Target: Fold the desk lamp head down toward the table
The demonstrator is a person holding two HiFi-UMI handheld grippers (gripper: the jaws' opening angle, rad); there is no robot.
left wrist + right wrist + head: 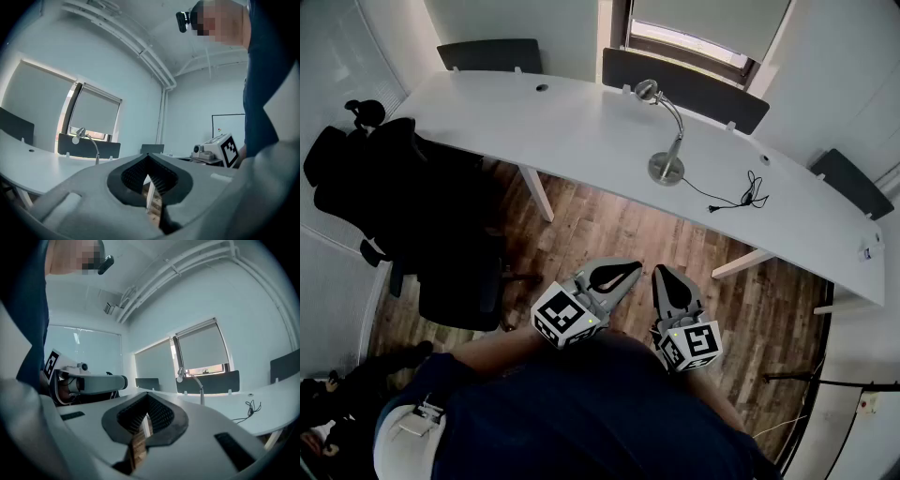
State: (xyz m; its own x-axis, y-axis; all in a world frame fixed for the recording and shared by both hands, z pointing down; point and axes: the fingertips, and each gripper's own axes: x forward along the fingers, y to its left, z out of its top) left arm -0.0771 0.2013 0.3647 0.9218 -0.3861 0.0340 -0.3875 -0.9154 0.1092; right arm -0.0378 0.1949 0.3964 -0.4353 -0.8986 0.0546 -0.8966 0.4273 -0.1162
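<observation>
Lamp and table come first: the desk lamp (667,169) stands upright on the white curved table (581,131), right of centre in the upper part of the head view. Its round base rests on the tabletop, and its curved neck rises to the lamp head (647,90), which is up near the table's far edge. A black cord (741,197) lies loosely on the table just to the right of the base. Dark panels (684,84) line the far edge, and behind them sits a window (703,28) with its blind mostly drawn. We hold both grippers low in the frame, over the wooden floor (609,225) and well apart from the lamp. The left gripper (636,266) has its jaws brought together at the tips with nothing between them, and the right gripper (662,271) is likewise closed and empty. Both point toward the table. In the left gripper view the lamp (82,133) shows small at left; in the right gripper view it (181,374) stands before the window. A black office chair (412,206) sits at the left.
</observation>
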